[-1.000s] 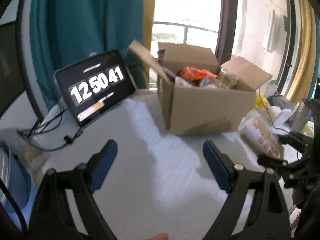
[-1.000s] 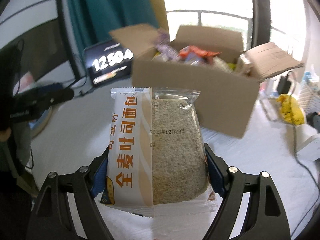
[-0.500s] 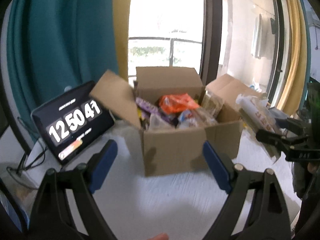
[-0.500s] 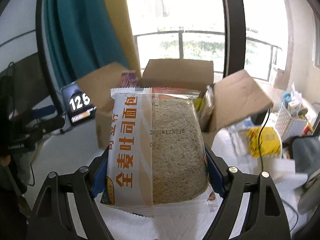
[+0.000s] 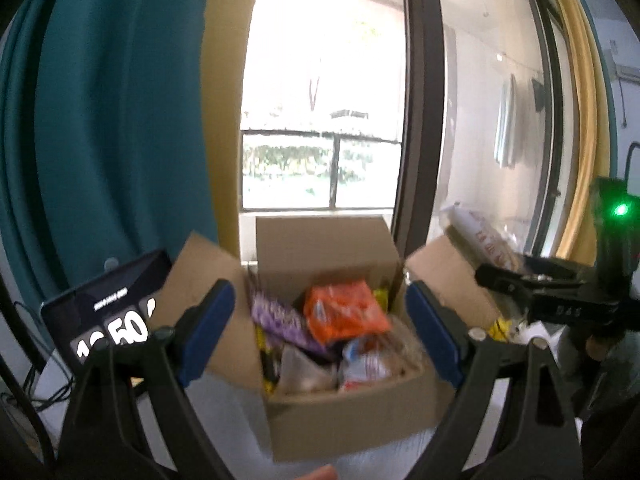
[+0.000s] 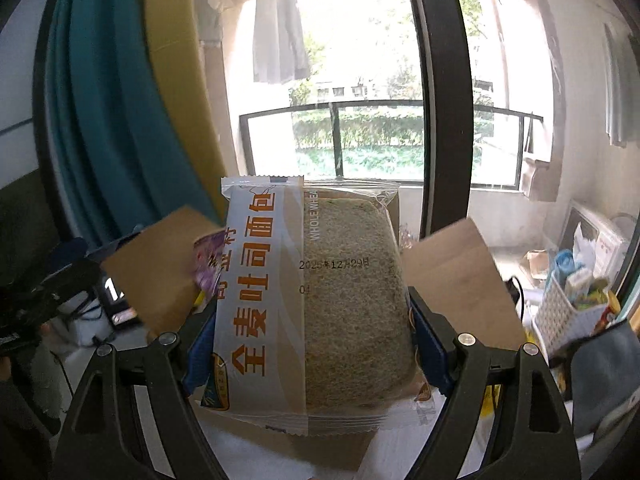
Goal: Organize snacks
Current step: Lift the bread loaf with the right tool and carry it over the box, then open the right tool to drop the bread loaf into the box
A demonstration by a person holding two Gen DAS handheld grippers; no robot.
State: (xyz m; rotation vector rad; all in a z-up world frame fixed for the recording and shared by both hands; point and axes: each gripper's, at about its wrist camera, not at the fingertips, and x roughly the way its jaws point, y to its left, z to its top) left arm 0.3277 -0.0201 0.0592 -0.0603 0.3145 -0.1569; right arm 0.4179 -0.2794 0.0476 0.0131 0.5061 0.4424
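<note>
My right gripper (image 6: 308, 340) is shut on a whole wheat bread packet (image 6: 344, 292), white and orange with a clear window, and holds it upright in front of an open cardboard box (image 6: 452, 276). In the left wrist view the same box (image 5: 352, 412) stands just ahead, filled with snacks: an orange packet (image 5: 344, 316), a purple packet (image 5: 280, 320) and several clear-wrapped ones. My left gripper (image 5: 320, 336) is open and empty, its blue pads either side of the box mouth. The right gripper with the bread packet (image 5: 488, 240) shows at the right there.
A tablet (image 5: 108, 320) showing a timer leans at the left of the box on the white table (image 5: 240, 412). Teal and yellow curtains and a window with a railing stand behind. A white basket (image 6: 568, 312) of small items sits at the right.
Both grippers have risen and come closer to the box, which now shows its contents from above. The bread packet stays gripped in the right gripper.
</note>
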